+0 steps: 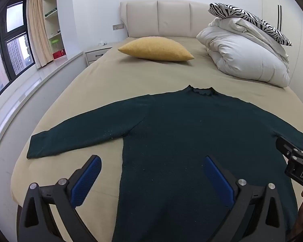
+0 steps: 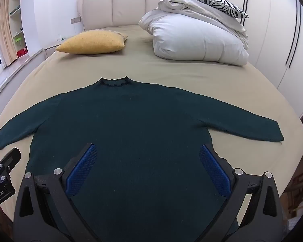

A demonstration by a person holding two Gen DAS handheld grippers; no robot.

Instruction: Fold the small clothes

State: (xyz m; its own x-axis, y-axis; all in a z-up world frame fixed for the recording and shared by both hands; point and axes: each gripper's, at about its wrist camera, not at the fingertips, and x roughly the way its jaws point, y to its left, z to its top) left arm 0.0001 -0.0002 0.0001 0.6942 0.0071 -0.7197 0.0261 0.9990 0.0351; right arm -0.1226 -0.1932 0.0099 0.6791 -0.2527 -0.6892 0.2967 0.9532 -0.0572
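A dark green long-sleeved sweater (image 1: 187, 133) lies flat on the beige bed (image 1: 103, 80), collar away from me, both sleeves spread out to the sides. It also shows in the right wrist view (image 2: 135, 121). My left gripper (image 1: 152, 161) is open and empty, hovering above the sweater's lower left side, its left finger over the bed sheet. My right gripper (image 2: 148, 150) is open and empty above the sweater's lower body. The right gripper's body shows at the right edge of the left wrist view (image 1: 297, 159).
A yellow cushion (image 1: 155, 48) lies near the headboard (image 1: 163, 18). A folded white duvet (image 1: 244, 60) with a zebra-striped pillow (image 1: 250, 22) on top sits at the far right. A windowsill and nightstand (image 1: 97, 54) flank the bed's left; wardrobes (image 2: 272, 30) stand on the right.
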